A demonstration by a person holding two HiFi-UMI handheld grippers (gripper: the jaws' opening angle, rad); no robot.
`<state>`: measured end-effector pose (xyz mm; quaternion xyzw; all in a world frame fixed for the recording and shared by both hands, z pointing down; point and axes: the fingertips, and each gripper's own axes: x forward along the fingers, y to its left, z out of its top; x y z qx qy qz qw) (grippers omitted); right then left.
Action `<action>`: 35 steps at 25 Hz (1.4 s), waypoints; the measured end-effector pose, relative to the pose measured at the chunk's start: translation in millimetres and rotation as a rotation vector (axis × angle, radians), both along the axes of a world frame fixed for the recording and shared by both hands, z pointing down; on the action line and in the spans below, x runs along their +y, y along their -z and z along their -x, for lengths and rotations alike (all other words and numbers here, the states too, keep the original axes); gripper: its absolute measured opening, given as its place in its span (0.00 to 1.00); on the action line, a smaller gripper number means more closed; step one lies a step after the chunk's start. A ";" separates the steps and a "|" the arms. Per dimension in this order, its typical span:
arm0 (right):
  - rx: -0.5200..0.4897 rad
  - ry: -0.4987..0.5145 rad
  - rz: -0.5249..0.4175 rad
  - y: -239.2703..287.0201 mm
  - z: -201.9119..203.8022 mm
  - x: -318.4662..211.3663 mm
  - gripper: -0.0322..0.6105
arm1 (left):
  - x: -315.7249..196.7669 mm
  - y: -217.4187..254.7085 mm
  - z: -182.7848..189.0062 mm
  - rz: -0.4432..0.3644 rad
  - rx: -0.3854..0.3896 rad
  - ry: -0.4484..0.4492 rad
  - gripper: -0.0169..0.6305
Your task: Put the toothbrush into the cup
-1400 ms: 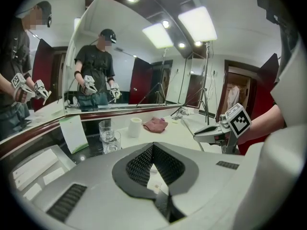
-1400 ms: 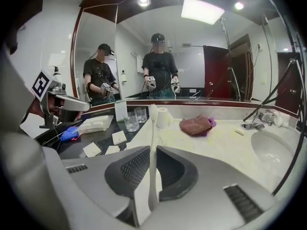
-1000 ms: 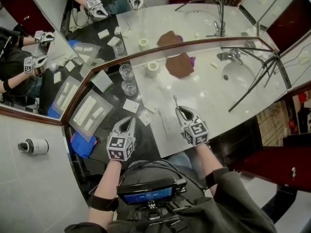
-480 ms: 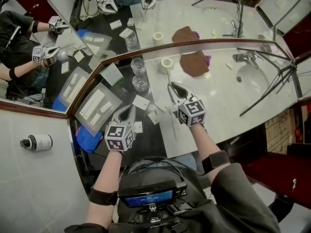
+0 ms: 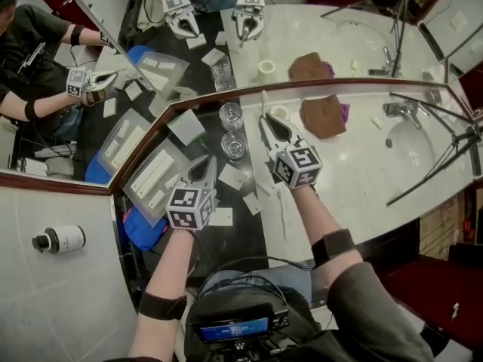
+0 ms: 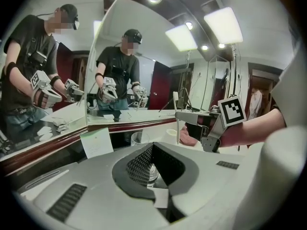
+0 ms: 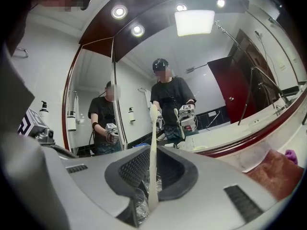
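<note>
White marble counter [image 5: 355, 172] runs beside a black strip [image 5: 243, 236] under angled corner mirrors [image 5: 339, 44]. At far left, a white dispenser bottle [image 5: 56, 240] sits against grey tiles, with a blue cloth [image 5: 139, 228] and clear plastic trays [image 5: 155, 176] beside it. Over the black strip hovers the left gripper [image 5: 204, 164], jaws pressed together on nothing, pointing toward the nearer glass cup [image 5: 234, 145]; the farther glass cup [image 5: 231, 115] stands just behind. Just right of both, the right gripper [image 5: 267, 124] pinches the white toothbrush [image 7: 153, 152], whose head juts past the jaws, outside either cup. Farther right lie a white roll [image 5: 281, 114], brown cloth [image 5: 323, 115], faucet [image 5: 398, 110] and sink [image 5: 423, 145].
</note>
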<state>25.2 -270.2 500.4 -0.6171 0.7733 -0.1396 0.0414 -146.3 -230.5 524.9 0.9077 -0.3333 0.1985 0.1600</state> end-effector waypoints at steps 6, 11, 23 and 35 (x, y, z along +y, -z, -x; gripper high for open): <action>0.014 0.034 -0.032 1.7 12.6 -43.6 0.14 | -34.4 -11.9 -4.6 -0.010 0.007 0.018 0.03; 0.028 0.071 -0.054 -4.1 25.2 -73.3 0.14 | -57.2 -26.6 -12.0 -0.008 0.015 0.030 0.03; 0.009 0.086 -0.055 -23.1 29.6 -104.6 0.15 | -81.3 -48.0 -21.2 -0.001 0.010 0.038 0.03; 0.029 0.126 -0.002 -47.3 36.3 -106.5 0.15 | -81.5 -61.2 -22.2 0.022 -0.003 0.041 0.03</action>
